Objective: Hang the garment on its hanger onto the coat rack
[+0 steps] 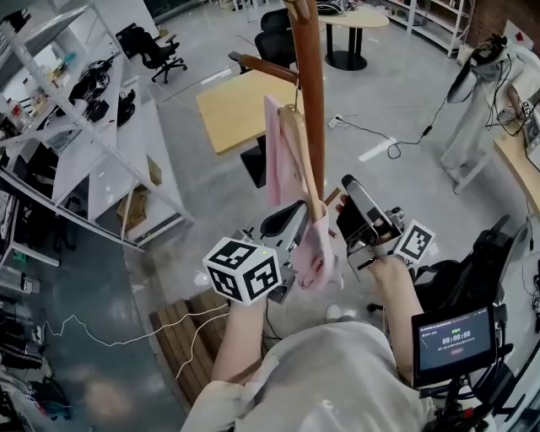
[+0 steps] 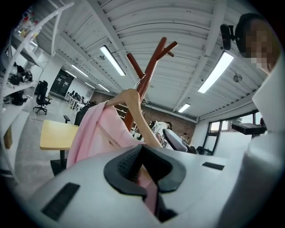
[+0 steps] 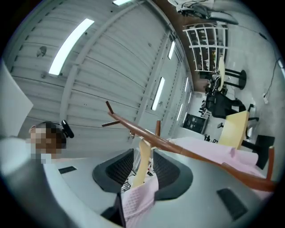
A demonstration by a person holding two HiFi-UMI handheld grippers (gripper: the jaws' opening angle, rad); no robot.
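Observation:
A brown wooden coat rack rises in front of me, with pegs branching near its top. A pink garment hangs on a pale wooden hanger, held up close against the pole. My left gripper is shut on the garment's lower part; pink cloth fills its jaws. My right gripper is shut on the hanger's other arm and the cloth over it. The hanger's hook lies right by the pole; whether it rests on a peg is hidden.
A yellow table stands behind the rack, white shelving to the left, office chairs and a round table farther back. A small screen is at my right. Slatted wood and cables lie on the floor.

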